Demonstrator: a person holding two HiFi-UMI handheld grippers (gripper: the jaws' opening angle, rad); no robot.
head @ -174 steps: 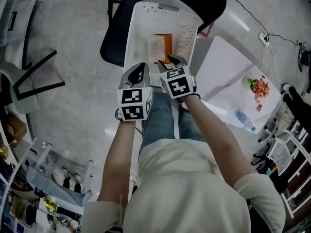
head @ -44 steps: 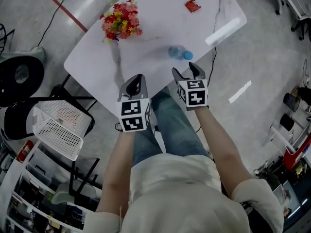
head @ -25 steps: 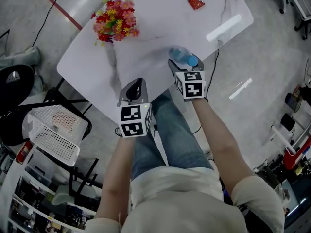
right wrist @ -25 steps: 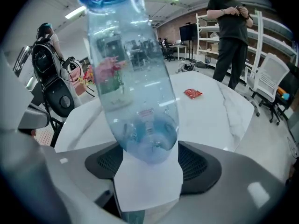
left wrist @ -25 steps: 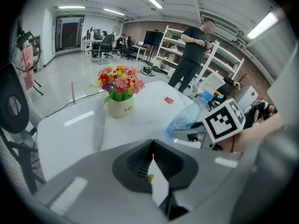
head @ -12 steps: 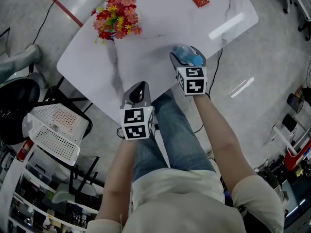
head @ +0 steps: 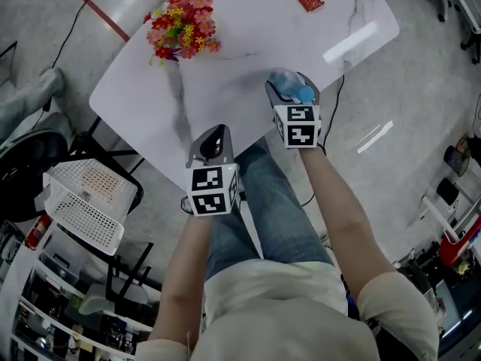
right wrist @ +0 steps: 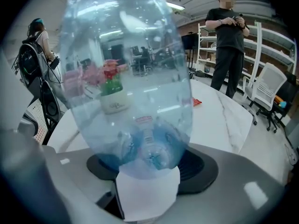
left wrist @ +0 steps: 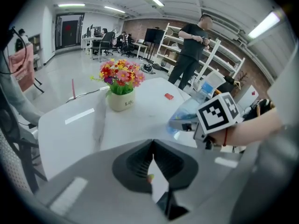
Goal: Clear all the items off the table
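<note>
My left hand-held gripper (head: 213, 138) tilts downward, jaws together and empty; my right hand-held gripper (head: 291, 90), arm stretched further forward, has just been closing its jaws on the water bottle (right wrist: 131, 78) between them

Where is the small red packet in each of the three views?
Head view: red packet near the top edge, right of centre.
Left gripper view: just right of centre, right of the flower pot.
Right gripper view: right of the bottle, at.
Shared landmark: the white table.
</note>
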